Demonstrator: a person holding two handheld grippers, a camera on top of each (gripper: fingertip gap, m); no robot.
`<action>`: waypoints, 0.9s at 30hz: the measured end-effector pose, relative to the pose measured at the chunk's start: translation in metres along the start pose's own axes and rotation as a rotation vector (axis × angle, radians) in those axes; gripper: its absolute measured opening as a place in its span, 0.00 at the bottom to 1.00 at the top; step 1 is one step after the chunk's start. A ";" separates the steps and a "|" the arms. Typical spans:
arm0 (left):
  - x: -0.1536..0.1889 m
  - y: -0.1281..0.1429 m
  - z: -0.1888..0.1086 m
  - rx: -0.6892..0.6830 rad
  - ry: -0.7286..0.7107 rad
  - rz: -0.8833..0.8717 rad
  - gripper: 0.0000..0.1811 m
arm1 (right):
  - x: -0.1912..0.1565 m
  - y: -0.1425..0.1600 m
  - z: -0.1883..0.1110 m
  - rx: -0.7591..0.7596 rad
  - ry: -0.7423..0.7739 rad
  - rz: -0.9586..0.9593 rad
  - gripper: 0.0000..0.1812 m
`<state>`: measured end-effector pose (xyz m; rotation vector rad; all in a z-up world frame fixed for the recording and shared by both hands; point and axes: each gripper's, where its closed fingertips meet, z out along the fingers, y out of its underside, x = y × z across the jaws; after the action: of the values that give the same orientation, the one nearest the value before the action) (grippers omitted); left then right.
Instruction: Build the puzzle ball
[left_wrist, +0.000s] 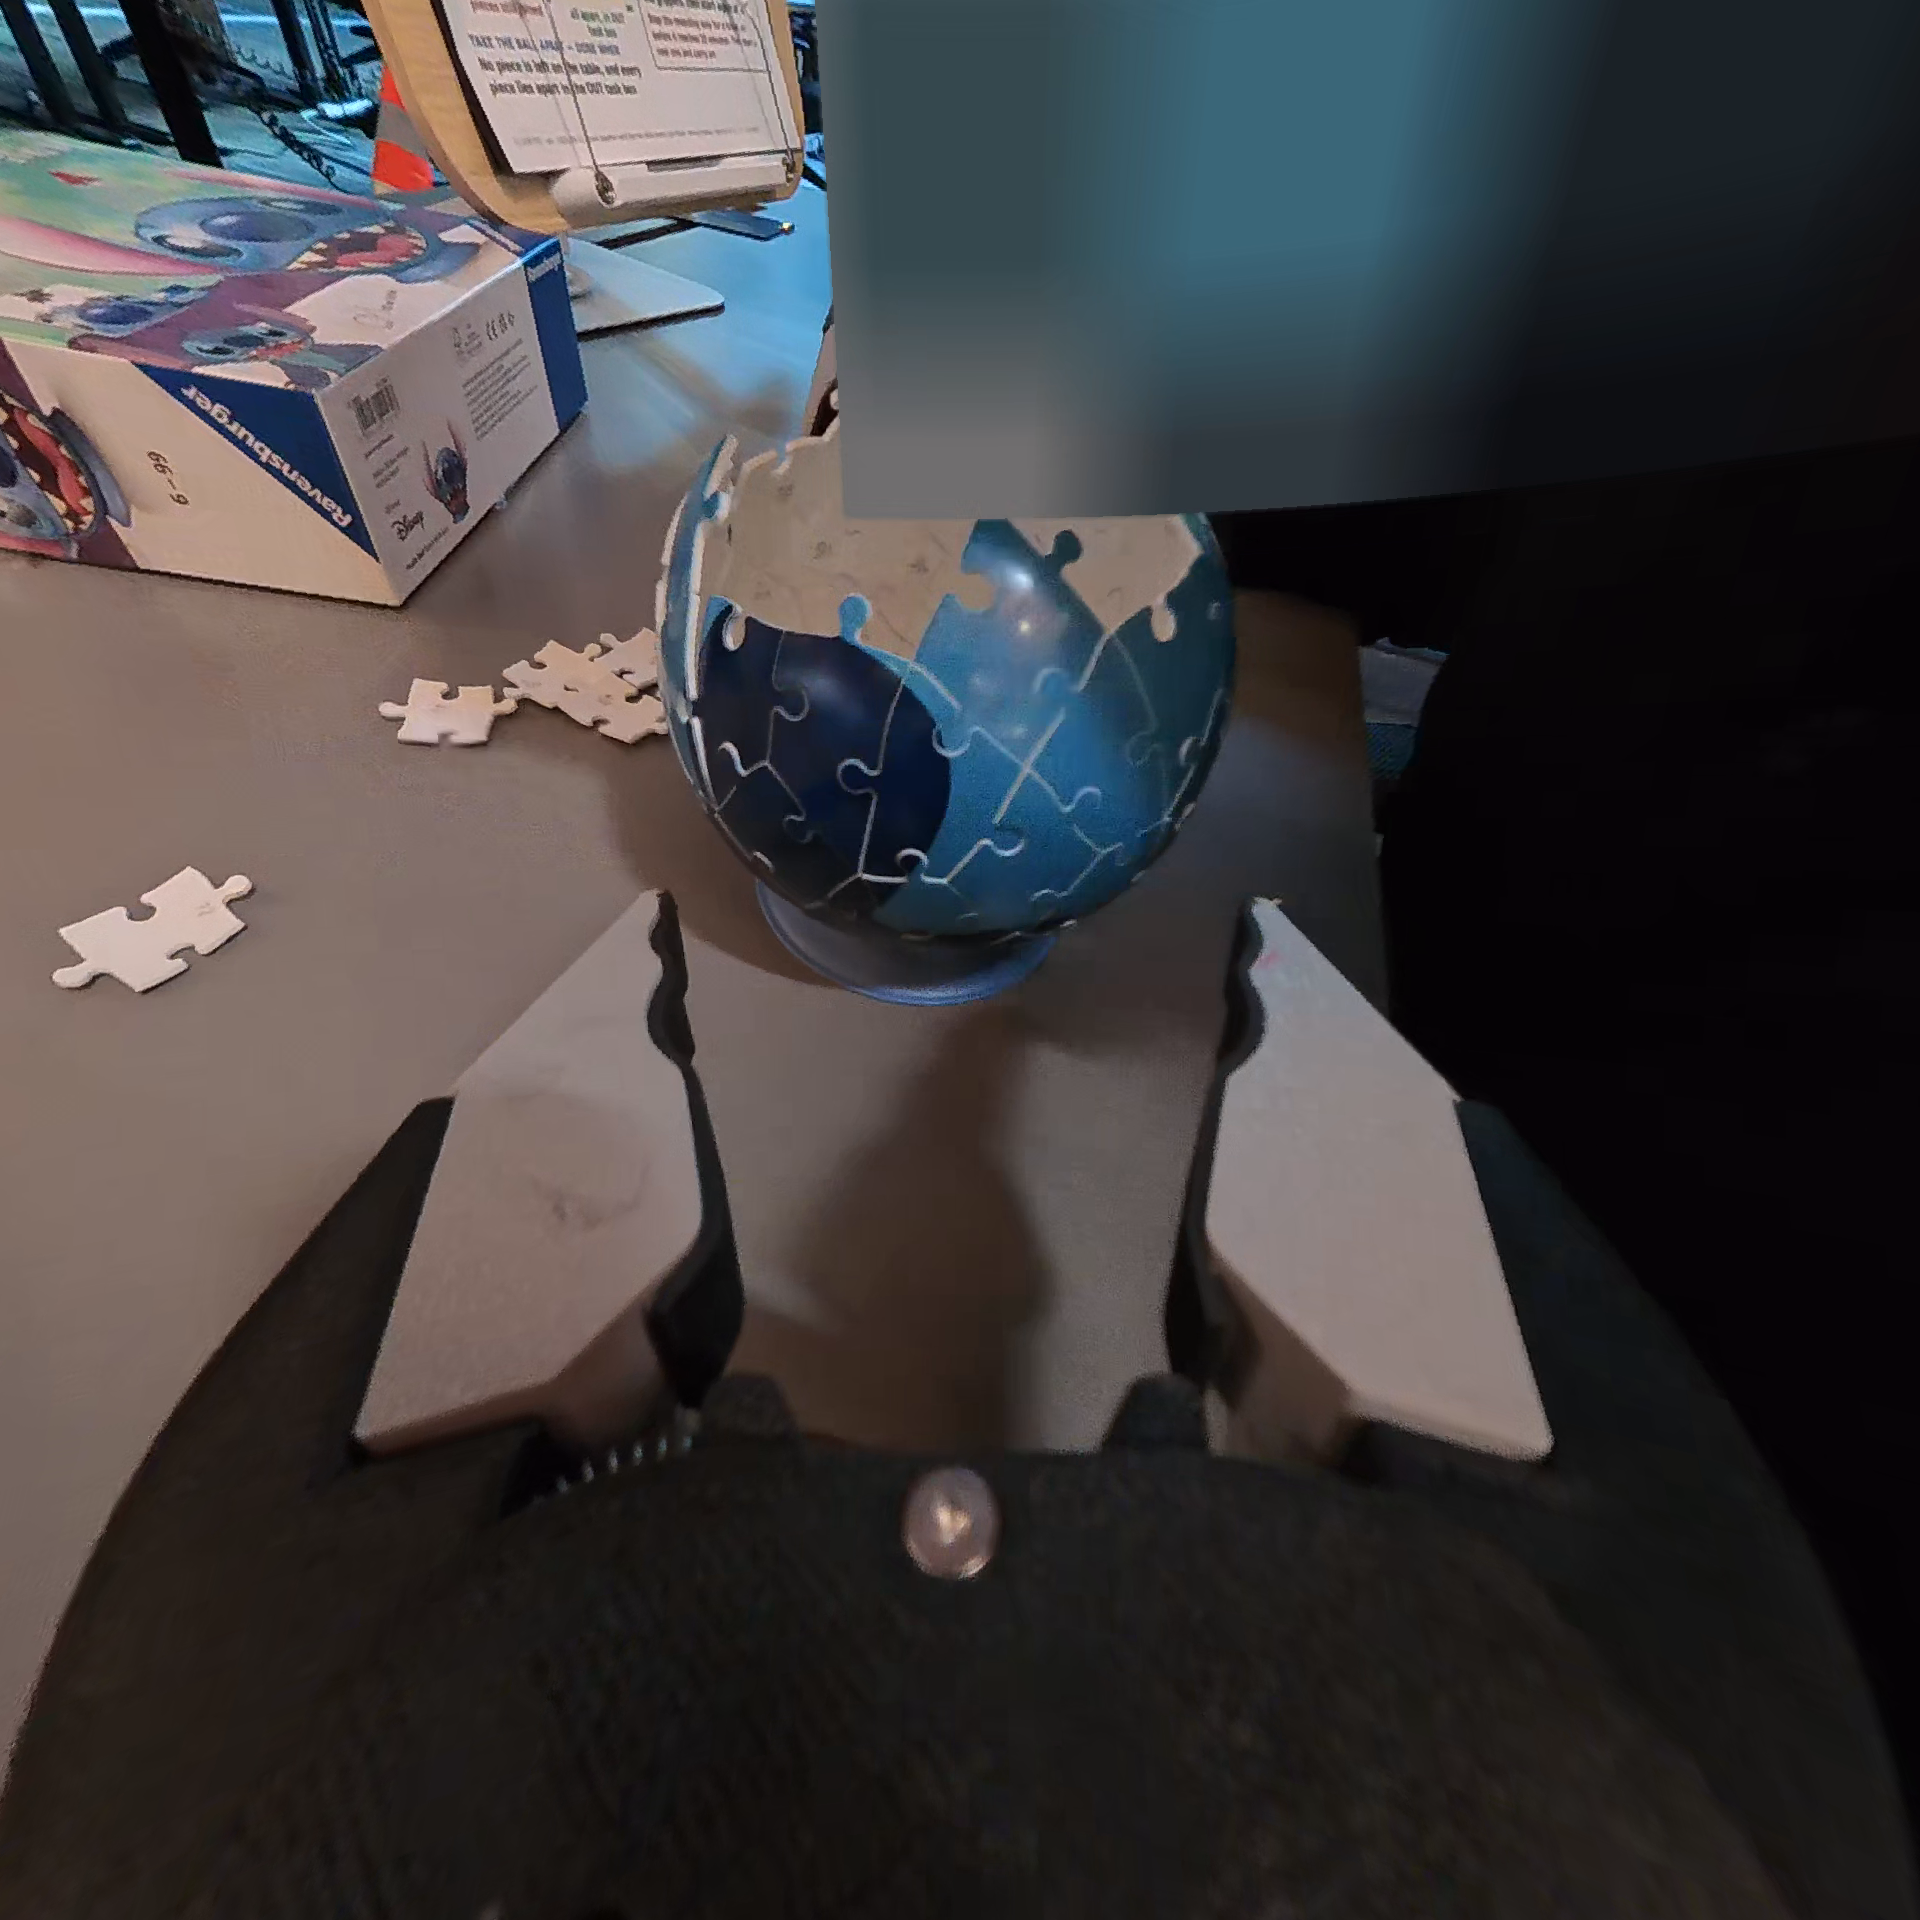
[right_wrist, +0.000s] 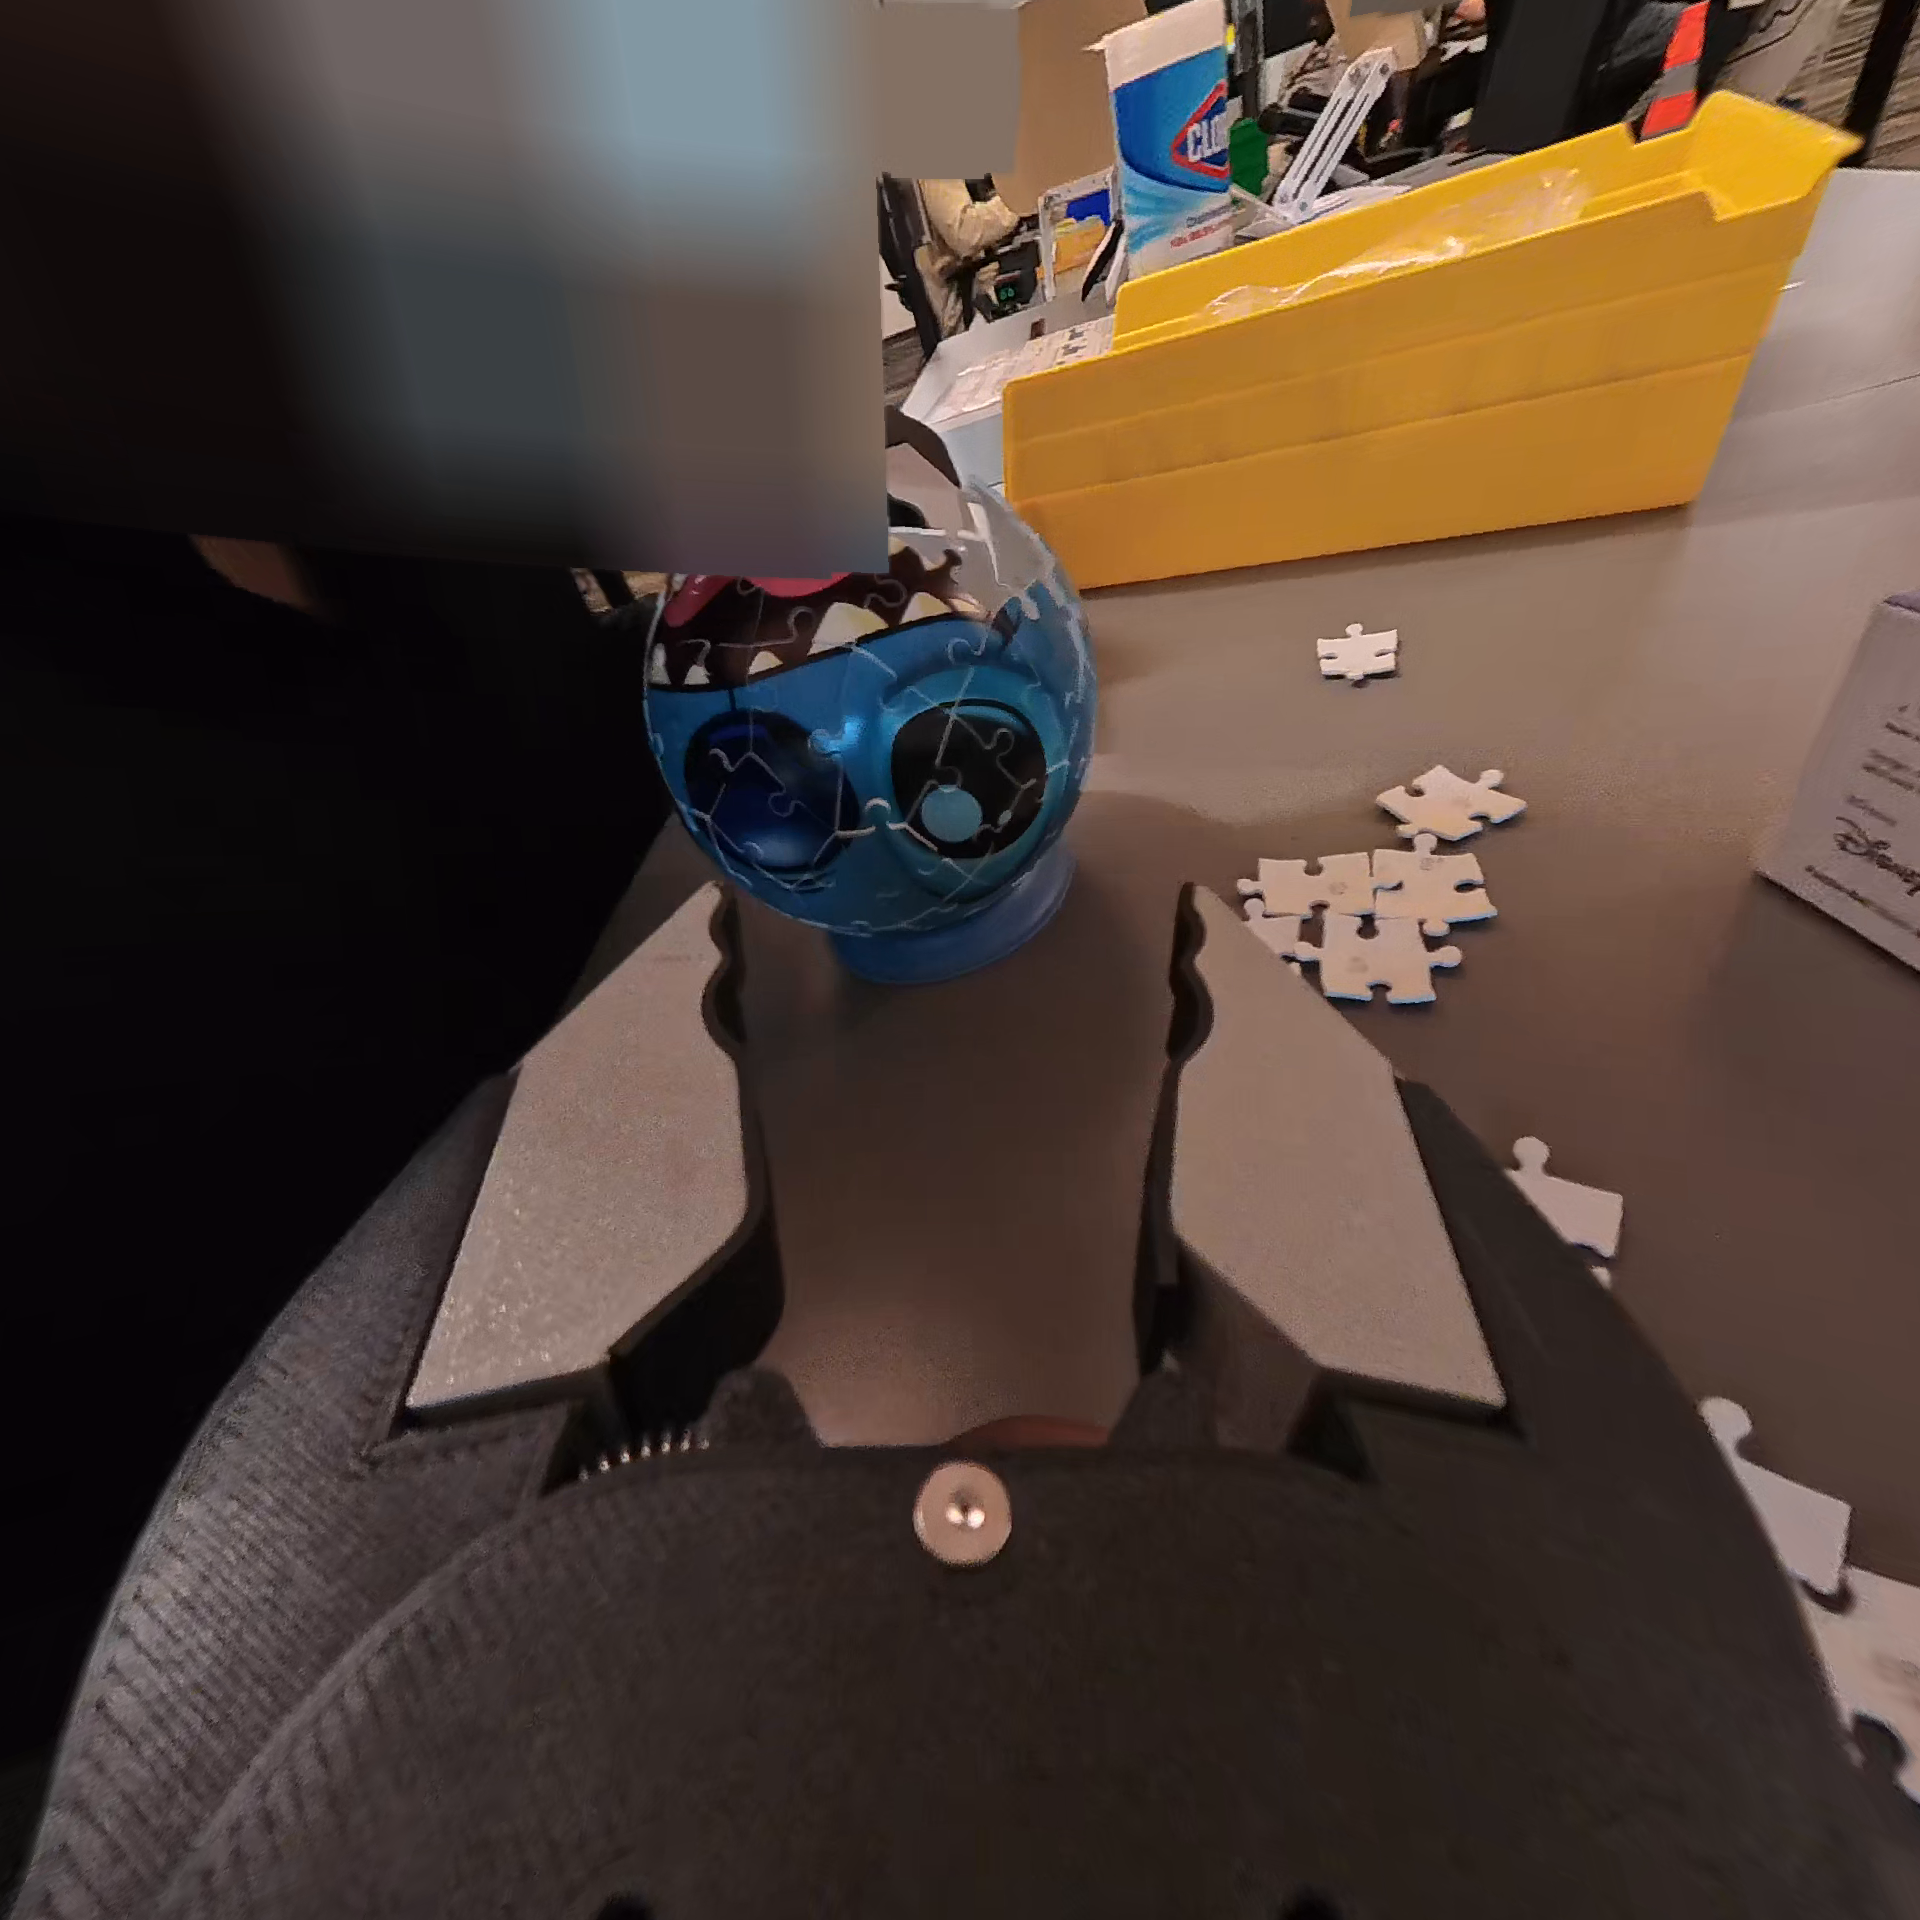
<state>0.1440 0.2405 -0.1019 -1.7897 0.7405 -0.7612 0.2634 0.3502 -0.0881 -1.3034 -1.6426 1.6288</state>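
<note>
Right wrist view: my right gripper (right_wrist: 951, 935) gapes wide and empty, loose pieces (right_wrist: 1371, 914) lying just right of it, puzzle ball (right_wrist: 873, 748) ahead; left gripper (left_wrist: 956, 945) likewise wide.

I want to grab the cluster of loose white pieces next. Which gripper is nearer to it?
Right, likely. The right gripper has the cluster just beside its fingertip; the left gripper sees it farther off, beyond the puzzle ball.

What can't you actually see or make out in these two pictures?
- Top of the puzzle ball: both views, covered by a blur patch.
- Loose pieces: right wrist view, cut by the gripper body and edge.
- Yellow bin contents: right wrist view, mostly hidden behind its wall.
- Each other gripper: unseen.
</note>
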 end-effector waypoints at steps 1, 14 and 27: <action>0.001 -0.001 -0.001 0.008 -0.003 0.008 0.56 | 0.001 0.000 -0.001 0.003 0.018 -0.008 0.44; -0.017 -0.018 -0.018 0.149 -0.192 0.051 0.54 | 0.050 -0.016 -0.026 0.095 0.473 -0.154 0.50; -0.040 -0.028 -0.036 0.239 -0.426 0.082 0.47 | 0.071 -0.025 -0.050 0.146 0.654 -0.199 0.53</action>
<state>0.0955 0.2601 -0.0713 -1.6170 0.4167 -0.3742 0.2687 0.4399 -0.0759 -1.3541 -1.1814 1.0264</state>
